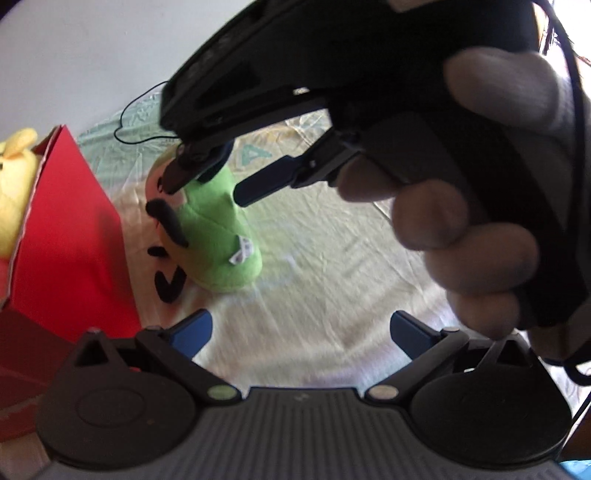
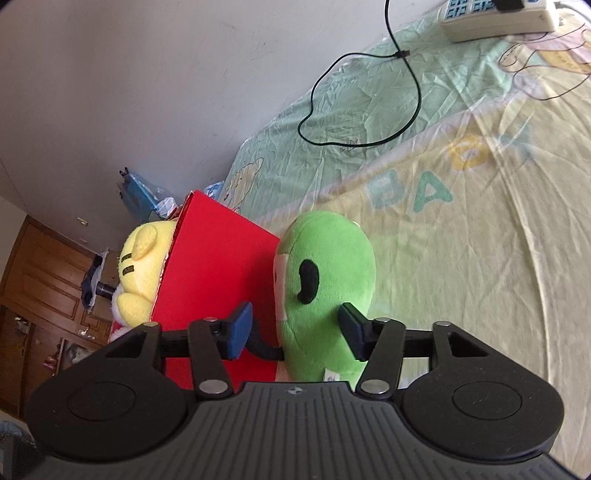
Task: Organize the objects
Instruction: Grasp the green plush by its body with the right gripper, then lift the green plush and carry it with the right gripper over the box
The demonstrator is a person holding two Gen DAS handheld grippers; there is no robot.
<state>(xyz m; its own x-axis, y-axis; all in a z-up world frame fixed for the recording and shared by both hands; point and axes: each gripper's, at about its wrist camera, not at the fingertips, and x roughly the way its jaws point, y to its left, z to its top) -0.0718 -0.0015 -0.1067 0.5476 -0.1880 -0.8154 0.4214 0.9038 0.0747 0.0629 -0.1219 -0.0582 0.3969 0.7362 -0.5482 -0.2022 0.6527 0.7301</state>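
Observation:
A green plush toy (image 2: 325,266) with black markings lies on the bed sheet, right beside a red box (image 2: 218,266). A yellow plush toy (image 2: 142,266) sits inside that box. My right gripper (image 2: 295,328) straddles the green toy: the right pad is at its side, while the left pad stands apart from it with a gap, so the jaws are open. In the left wrist view a hand (image 1: 461,229) holds the right gripper (image 1: 207,188) over the green toy (image 1: 221,240), next to the red box (image 1: 70,251). My left gripper (image 1: 303,332) hovers open over the sheet with nothing between its fingers.
The pale green and yellow printed sheet (image 2: 461,240) stretches out to the right. A black cable (image 2: 362,103) loops on it near the wall, and a white power strip (image 2: 498,18) lies at the far end. A blue bag (image 2: 140,188) sits behind the box.

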